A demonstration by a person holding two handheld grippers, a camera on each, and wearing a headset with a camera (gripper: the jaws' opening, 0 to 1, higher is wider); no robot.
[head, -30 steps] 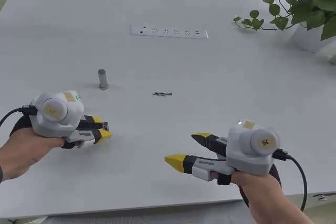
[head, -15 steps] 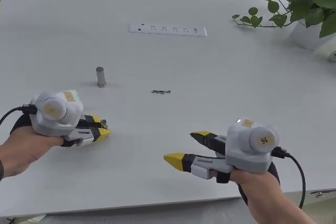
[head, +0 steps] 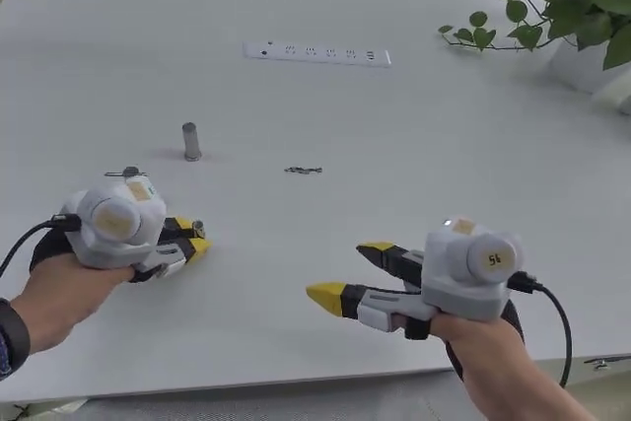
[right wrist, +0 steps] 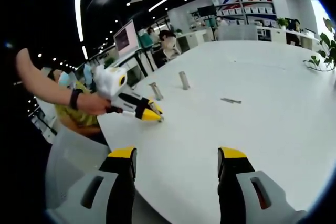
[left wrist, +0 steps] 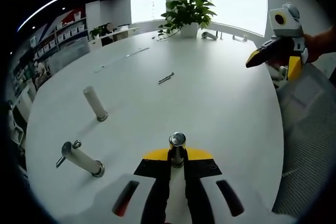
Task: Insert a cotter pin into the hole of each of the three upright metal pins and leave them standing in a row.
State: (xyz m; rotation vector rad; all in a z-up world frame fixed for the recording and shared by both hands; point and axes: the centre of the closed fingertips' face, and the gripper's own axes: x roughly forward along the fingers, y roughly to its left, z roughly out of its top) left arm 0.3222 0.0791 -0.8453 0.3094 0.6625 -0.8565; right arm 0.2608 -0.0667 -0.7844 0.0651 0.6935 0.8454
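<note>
My left hand-held gripper (head: pixel 195 244) (left wrist: pixel 177 157) is pressed together on the first metal pin (left wrist: pixel 177 141), which stands upright on the desk (head: pixel 414 135) toward its near left corner. The second metal pin (left wrist: pixel 79 156) stands just beyond that gripper, closer to the left edge, with a fitted cotter pin (left wrist: pixel 76 144) through its top. In the head view it is mostly hidden behind the gripper. The third metal pin (head: pixel 190 141) (left wrist: pixel 95 103) stands farther in from the near edge, upright and bare. A loose cotter pin (head: pixel 304 171) (left wrist: pixel 166 77) (right wrist: pixel 231 100) lies flat near the middle of the desk. My right hand-held gripper (head: pixel 345 270) (right wrist: pixel 178 156) hovers over the near edge, its jaws spread and holding nothing.
</note>
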